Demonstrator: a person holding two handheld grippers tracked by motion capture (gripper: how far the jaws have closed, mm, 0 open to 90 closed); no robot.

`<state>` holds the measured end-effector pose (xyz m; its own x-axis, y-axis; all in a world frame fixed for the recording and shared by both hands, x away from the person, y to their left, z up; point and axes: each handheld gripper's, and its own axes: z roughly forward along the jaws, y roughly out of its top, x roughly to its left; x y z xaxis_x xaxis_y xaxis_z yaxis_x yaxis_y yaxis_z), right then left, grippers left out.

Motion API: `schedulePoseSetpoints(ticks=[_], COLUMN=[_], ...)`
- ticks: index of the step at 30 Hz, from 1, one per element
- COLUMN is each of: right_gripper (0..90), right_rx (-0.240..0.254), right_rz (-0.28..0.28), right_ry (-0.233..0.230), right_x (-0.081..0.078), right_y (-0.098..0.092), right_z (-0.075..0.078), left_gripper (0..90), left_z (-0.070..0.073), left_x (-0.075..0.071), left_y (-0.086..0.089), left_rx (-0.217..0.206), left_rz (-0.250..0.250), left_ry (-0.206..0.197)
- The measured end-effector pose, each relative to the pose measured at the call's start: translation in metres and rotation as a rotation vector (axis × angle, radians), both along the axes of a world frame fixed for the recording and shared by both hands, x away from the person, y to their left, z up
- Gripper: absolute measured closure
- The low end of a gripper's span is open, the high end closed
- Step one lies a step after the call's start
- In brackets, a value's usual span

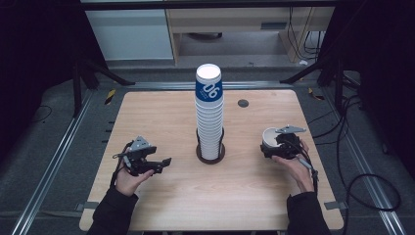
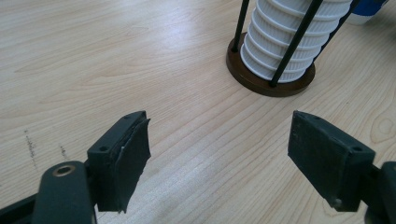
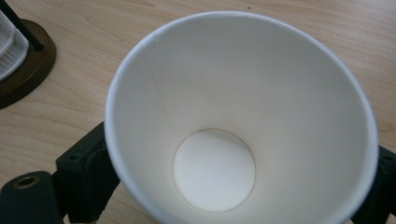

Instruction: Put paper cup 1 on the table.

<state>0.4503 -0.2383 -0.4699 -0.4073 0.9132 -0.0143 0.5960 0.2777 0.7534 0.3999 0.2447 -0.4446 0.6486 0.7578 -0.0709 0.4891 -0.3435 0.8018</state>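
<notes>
Right gripper view: white paper cup (image 3: 243,116), upright, empty inside

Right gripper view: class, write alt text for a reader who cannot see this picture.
An empty white paper cup stands upright between the two black jaws of the right hand-held gripper, seen from above so its round base shows. It stands on a light wooden table. At the left edge is the brown base of a cup holder.
</notes>
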Motion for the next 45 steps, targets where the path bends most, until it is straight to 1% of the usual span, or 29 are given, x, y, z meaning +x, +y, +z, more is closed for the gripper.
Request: schedulePoseSetpoints(ticks=[1, 2, 5, 9, 10, 11, 12, 14, 16, 17, 18, 19, 21, 27, 28, 31, 32, 33, 35, 36, 39, 41, 44, 45], right_gripper=[7.8, 7.6, 6.8, 6.0, 6.0, 6.0, 6.1, 6.1, 6.1, 6.1, 6.0, 6.0, 6.0, 6.1, 6.1, 6.5, 6.7, 6.9, 7.6, 8.2, 8.6, 8.7, 8.6, 8.6], right_rx=[-0.003, 0.004, -0.013, 0.012, 0.009, 0.021, 0.013, -0.007, -0.007, 0.005, -0.004, 0.002, 0.001, 0.027, 0.028, 0.048, 0.061, 0.066, 0.091, 0.106, 0.145, 0.172, 0.234, 0.248], right_rz=[0.001, -0.001, 0.000, -0.005, 0.000, 0.004, 0.005, 0.007, 0.001, -0.005, 0.001, -0.007, -0.004, 0.005, 0.007, 0.012, 0.016, 0.023, 0.039, 0.052, 0.091, 0.130, 0.178, 0.190], right_ry=[0.000, 0.018, 0.018, 0.023, 0.020, 0.021, 0.015, 0.017, 0.022, 0.029, 0.022, 0.026, 0.014, -0.035, -0.055, -0.092, -0.101, -0.121, -0.145, -0.165, -0.201, -0.236, -0.286, -0.300], right_x=[-0.001, -0.003, -0.008, -0.016, -0.018, -0.020, -0.022, -0.026, -0.029, -0.032, -0.033, -0.036, -0.039, -0.053, -0.055, -0.058, -0.059, -0.059, -0.059, -0.059, -0.060, -0.060, -0.061, -0.061], right_y=[0.000, 0.000, -0.001, -0.001, 0.000, 0.001, 0.001, 0.001, 0.000, 0.000, -0.002, -0.003, -0.004, -0.005, -0.005, -0.003, -0.001, 0.000, 0.002, 0.005, 0.012, 0.019, 0.029, 0.032], right_z=[0.000, 0.001, 0.002, 0.007, 0.008, 0.009, 0.010, 0.011, 0.011, 0.012, 0.013, 0.014, 0.016, 0.032, 0.036, 0.047, 0.051, 0.055, 0.063, 0.068, 0.081, 0.093, 0.109, 0.113], left_gripper=[20.2, 20.2, 20.2, 20.3, 20.4, 20.3, 20.3, 20.4, 20.4, 20.4, 20.4, 20.4, 20.4, 20.5, 20.5, 20.6, 20.5, 20.5, 20.5, 20.5, 20.7, 20.7, 20.7, 20.7], left_z=[0.000, 0.001, 0.001, 0.001, 0.001, 0.001, 0.001, 0.002, 0.002, 0.002, 0.002, 0.002, 0.002, 0.002, 0.003, 0.002, 0.002, 0.002, 0.002, 0.002, 0.001, 0.001, 0.001, 0.001], left_x=[0.000, 0.000, -0.001, -0.001, -0.001, -0.001, -0.001, -0.001, -0.001, -0.001, -0.002, -0.002, -0.002, -0.002, -0.001, -0.001, -0.001, -0.001, -0.001, -0.001, 0.000, 0.000, 0.000, 0.000], left_y=[0.000, 0.001, 0.001, 0.003, 0.003, 0.004, 0.004, 0.004, 0.005, 0.005, 0.005, 0.005, 0.004, 0.005, 0.005, 0.005, 0.005, 0.004, 0.004, 0.004, 0.004, 0.004, 0.004, 0.004], left_rx=[0.001, 0.001, -0.002, -0.005, -0.003, 0.000, -0.001, -0.003, -0.007, -0.007, -0.007, -0.007, -0.006, -0.005, -0.008, -0.005, -0.002, 0.001, 0.004, 0.003, -0.001, -0.003, -0.003, -0.004], left_rz=[0.000, 0.001, 0.001, 0.009, 0.009, 0.009, 0.008, 0.011, 0.014, 0.013, 0.013, 0.013, 0.013, 0.016, 0.015, 0.014, 0.014, 0.012, 0.011, 0.011, 0.014, 0.015, 0.013, 0.014], left_ry=[-0.001, -0.002, -0.002, -0.002, -0.002, -0.002, -0.003, -0.004, -0.006, -0.006, -0.006, -0.007, -0.006, -0.008, -0.007, -0.005, -0.005, -0.004, -0.003, -0.003, -0.002, -0.002, -0.003, -0.003])
